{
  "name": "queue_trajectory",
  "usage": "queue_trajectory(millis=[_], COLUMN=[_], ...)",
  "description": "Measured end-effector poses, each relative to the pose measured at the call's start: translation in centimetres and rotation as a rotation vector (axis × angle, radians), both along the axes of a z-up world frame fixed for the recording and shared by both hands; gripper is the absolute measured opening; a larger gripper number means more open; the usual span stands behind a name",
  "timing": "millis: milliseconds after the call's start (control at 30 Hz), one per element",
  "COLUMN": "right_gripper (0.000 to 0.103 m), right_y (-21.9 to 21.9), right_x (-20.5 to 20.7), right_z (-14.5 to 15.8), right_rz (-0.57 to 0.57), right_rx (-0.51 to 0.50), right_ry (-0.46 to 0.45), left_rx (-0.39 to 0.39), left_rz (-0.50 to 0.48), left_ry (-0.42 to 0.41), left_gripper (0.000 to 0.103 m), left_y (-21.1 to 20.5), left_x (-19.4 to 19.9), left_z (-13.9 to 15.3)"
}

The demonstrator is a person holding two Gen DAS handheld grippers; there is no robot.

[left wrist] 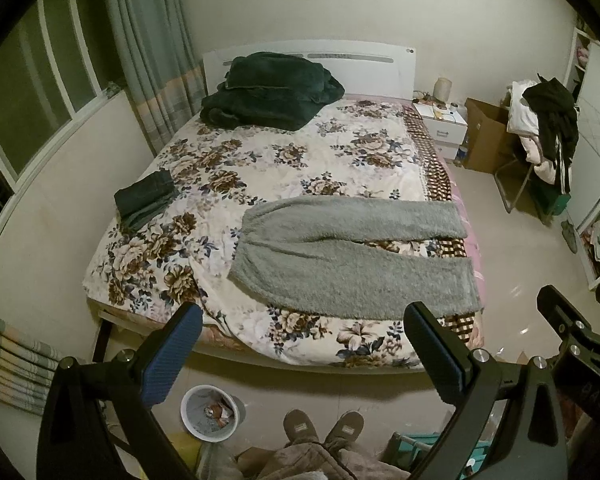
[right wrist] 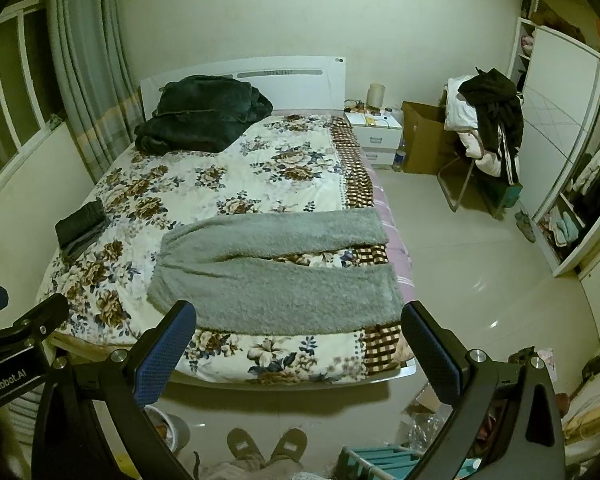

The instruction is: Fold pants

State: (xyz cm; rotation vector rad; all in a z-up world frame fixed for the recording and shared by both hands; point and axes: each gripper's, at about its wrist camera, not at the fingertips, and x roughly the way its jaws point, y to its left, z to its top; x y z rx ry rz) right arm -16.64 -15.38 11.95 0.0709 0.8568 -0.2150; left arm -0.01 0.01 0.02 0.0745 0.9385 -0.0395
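Observation:
Grey fleece pants [left wrist: 352,256] [right wrist: 276,276] lie spread flat across the near part of the floral bedspread [left wrist: 260,152] [right wrist: 220,168], waist to the left, both legs running right toward the bed's right edge. A narrow gap shows between the legs. My left gripper [left wrist: 303,354] is held open above the foot of the bed, short of the pants, with nothing between its fingers. My right gripper [right wrist: 300,350] is likewise open and empty, just in front of the near leg. The right gripper's body shows at the right edge of the left wrist view.
A folded dark garment [left wrist: 146,198] [right wrist: 82,226] rests near the bed's left edge. A dark green blanket pile [left wrist: 268,92] [right wrist: 204,114] sits by the headboard. A white waste bin [left wrist: 210,412] stands on the floor beside the person's slippered feet [left wrist: 324,428] [right wrist: 266,446]. Nightstand [right wrist: 376,128], cardboard box and clothes-laden chair [right wrist: 486,128] are right.

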Motion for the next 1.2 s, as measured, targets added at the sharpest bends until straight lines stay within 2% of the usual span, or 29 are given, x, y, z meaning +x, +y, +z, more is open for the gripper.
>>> queue_trajectory(millis=[1000,1067,1133,1200], right_gripper=[0.103,0.103,0.103,0.103], right_y=[0.5,0.4,0.4,0.5], right_x=[0.1,0.1,0.1,0.1], right_z=[0.4,0.4,0.4,0.4], right_rz=[-0.001,-0.002,-0.002,-0.001], right_rx=[0.005,0.005,0.008,0.006], right_ry=[-0.014,-0.013,-0.012,-0.013], left_rx=[-0.009,-0.006,-0.008,-0.008], left_rz=[-0.001,-0.004,-0.004,-0.004], left_ry=[-0.013,-0.015,-0.017,-0.016], left_gripper=[0.103,0.103,0.103,0.103], left_y=[-1.4,-1.5,-2.0,-2.1], left_x=[1.1,1.3,1.7,1.8], left_z=[1.5,1.8,3.5,3.6])
